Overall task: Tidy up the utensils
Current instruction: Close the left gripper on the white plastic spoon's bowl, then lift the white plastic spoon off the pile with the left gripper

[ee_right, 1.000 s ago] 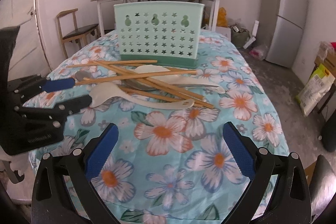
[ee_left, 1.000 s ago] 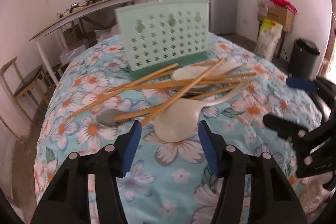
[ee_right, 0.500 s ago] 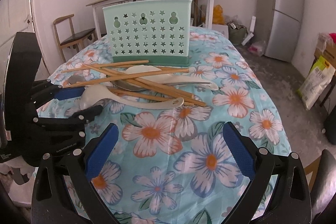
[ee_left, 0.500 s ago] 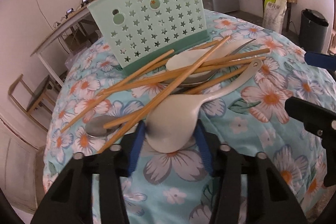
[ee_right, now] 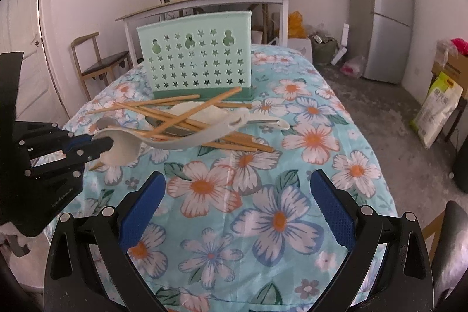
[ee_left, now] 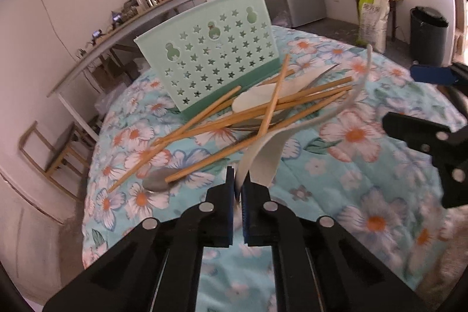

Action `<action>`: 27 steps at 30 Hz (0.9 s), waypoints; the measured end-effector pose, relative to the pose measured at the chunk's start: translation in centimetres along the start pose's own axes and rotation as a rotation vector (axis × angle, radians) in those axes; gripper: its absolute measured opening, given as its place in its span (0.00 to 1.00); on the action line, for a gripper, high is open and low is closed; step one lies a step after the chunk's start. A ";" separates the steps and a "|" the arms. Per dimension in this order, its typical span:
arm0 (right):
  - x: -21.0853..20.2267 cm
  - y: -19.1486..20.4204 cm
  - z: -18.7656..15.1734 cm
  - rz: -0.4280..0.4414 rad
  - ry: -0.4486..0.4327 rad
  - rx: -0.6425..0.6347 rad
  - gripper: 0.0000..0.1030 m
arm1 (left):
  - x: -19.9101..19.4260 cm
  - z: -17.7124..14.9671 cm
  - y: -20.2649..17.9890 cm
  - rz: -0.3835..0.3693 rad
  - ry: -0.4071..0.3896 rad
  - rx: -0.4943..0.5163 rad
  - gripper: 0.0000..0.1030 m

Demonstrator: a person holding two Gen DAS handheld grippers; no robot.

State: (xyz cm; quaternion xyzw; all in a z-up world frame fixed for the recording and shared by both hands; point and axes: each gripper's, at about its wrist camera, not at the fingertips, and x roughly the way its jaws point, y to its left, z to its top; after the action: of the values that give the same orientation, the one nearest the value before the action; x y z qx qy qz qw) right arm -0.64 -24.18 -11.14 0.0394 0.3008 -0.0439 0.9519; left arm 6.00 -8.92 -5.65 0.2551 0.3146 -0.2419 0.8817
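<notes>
Clamped together, the jaws of the left gripper point(ee_left: 238, 189) pinched the rim of the white ladle point(ee_left: 263, 157) at its bowl end, and the ladle was tipped on edge, its handle rising toward the far right above the pile. From the right wrist view the same ladle point(ee_right: 163, 141) hung clear of the flowered tablecloth point(ee_right: 263, 212) at the bowl, while its handle lay across the chopsticks point(ee_right: 181, 119).

Jaws of the right gripper point(ee_right: 238, 206) stood wide apart with nothing between them, over a bare stretch of cloth near the front edge of the table.

Loose chopsticks point(ee_left: 234, 119) lay crossed in a heap just in front of the mint-green utensil holder point(ee_left: 213, 54), which stood upright toward the far end of the table. One chopstick leaned up against the ladle. A white spoon point(ee_left: 251, 101) sat under the sticks, and a metal spoon point(ee_left: 158, 183) lay at the left of the heap, near the table's left edge.

Cloth on the near side and to the right of the heap was open. Beyond the right edge the floor fell away toward a fridge point(ee_right: 380, 10); a chair point(ee_right: 96, 63) stood off the far left corner.
</notes>
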 end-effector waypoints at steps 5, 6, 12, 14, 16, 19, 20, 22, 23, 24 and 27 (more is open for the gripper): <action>-1.2 0.2 0.0 -0.001 -0.018 -0.007 0.92 | -1.0 -0.3 2.1 -0.234 0.079 -0.148 0.04; -1.4 0.2 -0.1 -0.003 -0.020 -0.007 0.92 | -0.8 -0.5 2.5 -0.270 0.098 -0.186 0.04; -1.9 0.0 -0.4 -0.001 -0.015 0.006 0.92 | 0.8 -2.2 4.4 -0.389 0.146 -0.389 0.11; -2.0 0.1 -0.4 0.003 -0.013 0.006 0.92 | 1.1 -2.7 5.1 -0.442 0.147 -0.463 0.27; -2.0 0.1 -0.3 0.008 -0.014 0.008 0.92 | 0.8 -3.2 5.6 -0.458 0.137 -0.514 0.36; -2.1 0.3 -0.3 0.020 -0.015 0.015 0.92 | 0.3 -4.0 5.9 -0.461 0.133 -0.547 0.36; -2.1 0.4 -0.3 0.024 -0.017 0.015 0.92 | 0.3 -4.3 5.9 -0.465 0.139 -0.563 0.36; -2.0 0.5 -0.4 0.034 -0.010 0.015 0.92 | 0.3 -4.7 5.9 -0.471 0.142 -0.593 0.36; -1.8 0.6 -0.5 0.039 -0.005 0.013 0.92 | 0.4 -4.8 5.8 -0.483 0.137 -0.609 0.36; -1.7 0.7 -0.5 0.043 -0.001 0.011 0.92 | 0.4 -4.8 5.7 -0.497 0.129 -0.624 0.35; -1.2 1.0 -0.6 0.056 0.009 0.008 0.92 | 0.6 -4.9 5.6 -0.518 0.105 -0.661 0.36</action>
State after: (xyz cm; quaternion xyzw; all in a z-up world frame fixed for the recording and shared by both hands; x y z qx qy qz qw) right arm -1.81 -23.05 -10.87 0.0515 0.3037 -0.0184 0.9512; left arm 7.54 -1.96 -7.64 -0.1172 0.4734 -0.3284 0.8089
